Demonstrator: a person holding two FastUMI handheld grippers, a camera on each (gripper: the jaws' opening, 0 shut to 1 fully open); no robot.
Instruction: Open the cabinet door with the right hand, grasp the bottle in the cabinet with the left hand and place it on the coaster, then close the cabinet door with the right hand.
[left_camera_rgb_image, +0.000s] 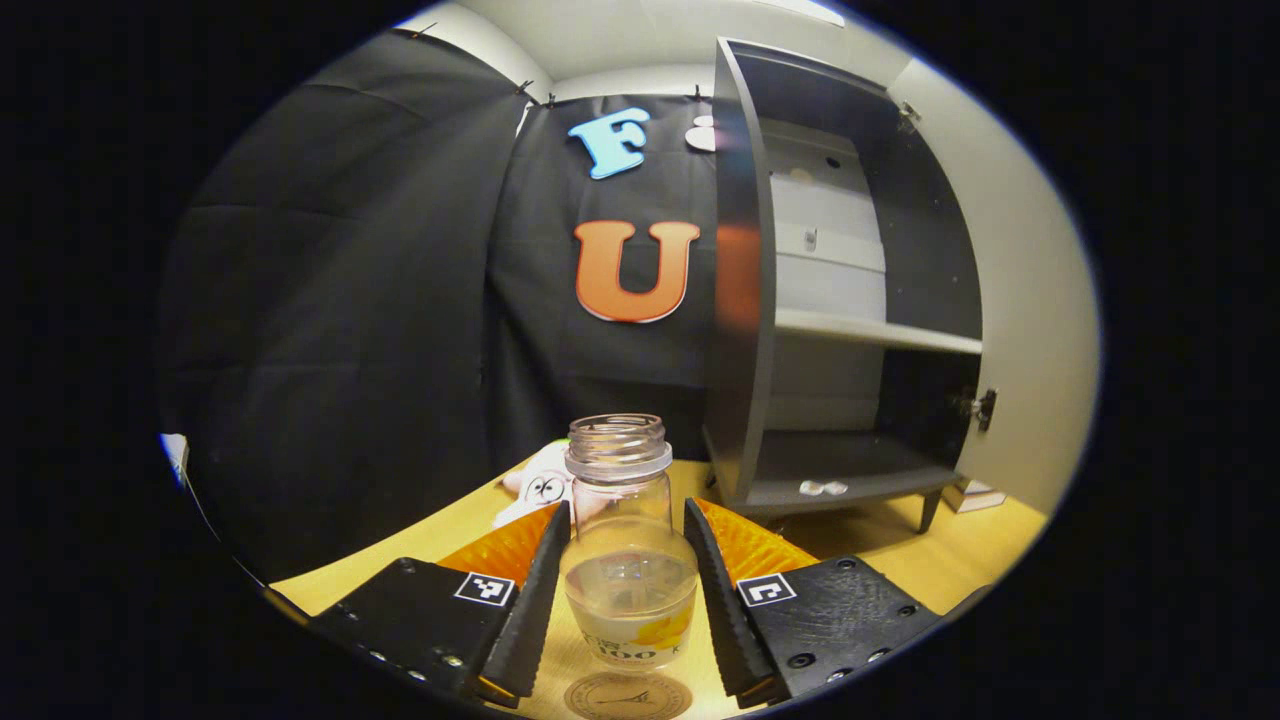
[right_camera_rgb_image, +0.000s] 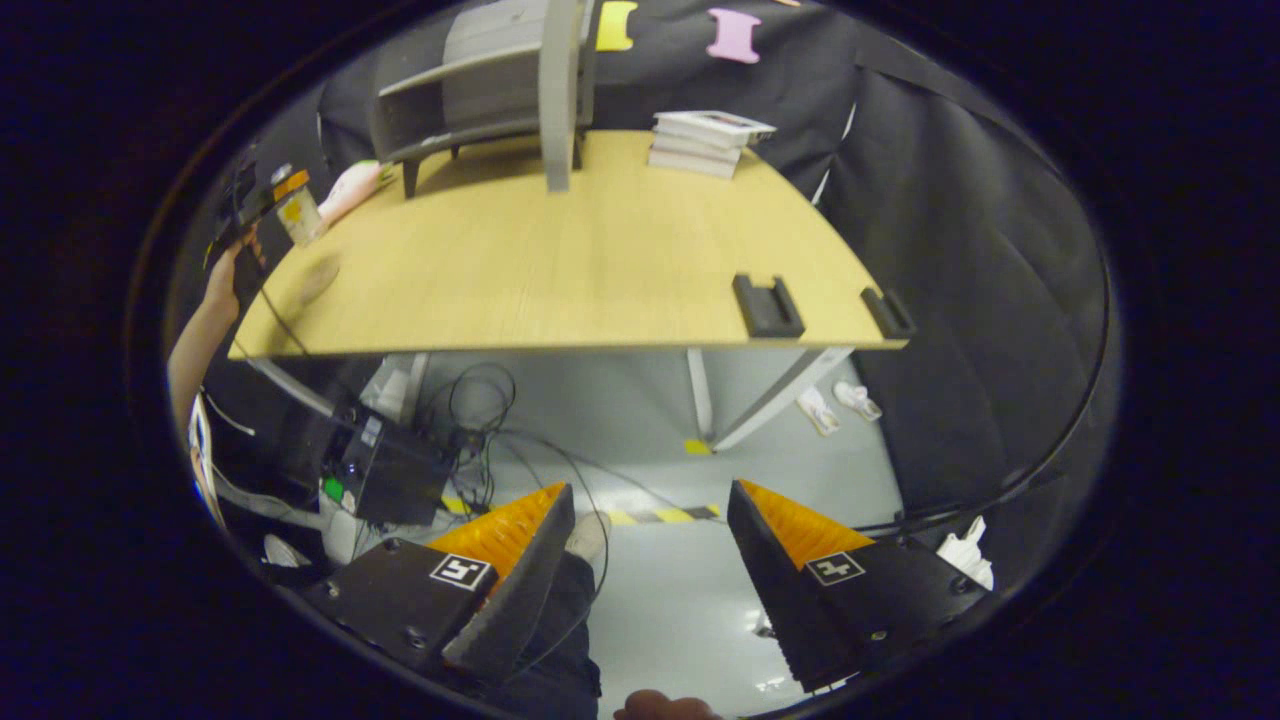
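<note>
A: Where is the clear, uncapped plastic bottle (left_camera_rgb_image: 628, 540)?
B: Clamped between the left gripper (left_camera_rgb_image: 627, 580) fingers, above the round coaster (left_camera_rgb_image: 627, 696), beside the open grey cabinet (left_camera_rgb_image: 745, 300).
A: The right gripper (right_camera_rgb_image: 650, 570)?
B: Spread apart, holding nothing.

Cabinet door (left_camera_rgb_image: 1010, 290) open; shelves (left_camera_rgb_image: 880, 335) clear, table (right_camera_rgb_image: 560, 260) mid bare.

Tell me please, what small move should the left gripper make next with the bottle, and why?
Probably lower it a little further, then let go. In the left gripper view the left gripper is shut on the bottle, which hangs upright above the round coaster on the table; whether the base already touches the coaster cannot be told. The cabinet stands open, so the door comes after.
</note>
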